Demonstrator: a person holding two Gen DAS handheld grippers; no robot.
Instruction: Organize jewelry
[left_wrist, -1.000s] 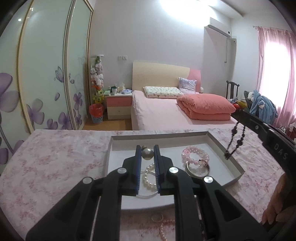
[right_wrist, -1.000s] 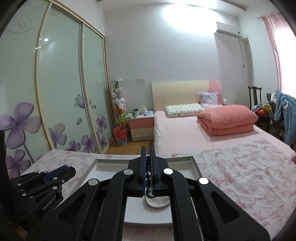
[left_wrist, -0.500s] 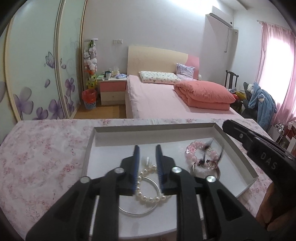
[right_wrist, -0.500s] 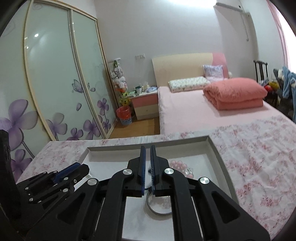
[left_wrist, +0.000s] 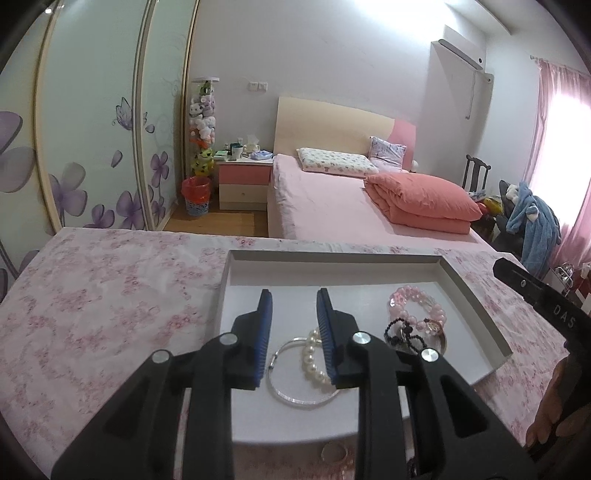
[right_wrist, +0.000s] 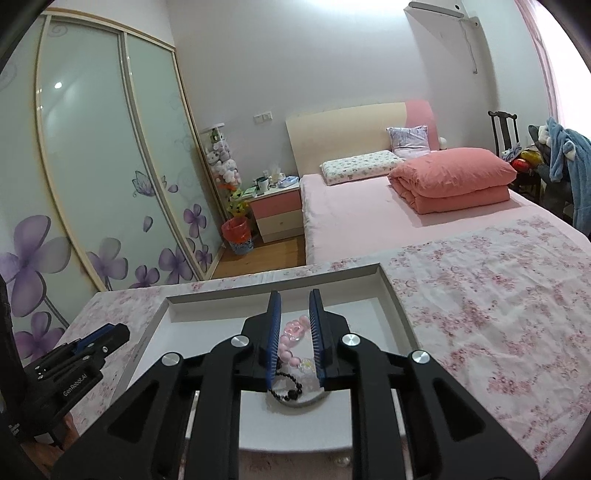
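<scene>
Two grippers are poised over the white tray — the left gripper released, the right gripper opening, empty. Inside the tray are laid the pearl bracelet, silver bangle, pink bead bracelet and black beads.

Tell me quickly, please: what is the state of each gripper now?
Left gripper: open, holding nothing; the pearl bracelet lies in the tray below.
Right gripper: jaws opening, nothing gripped; the black bead bracelet lies below.
</scene>
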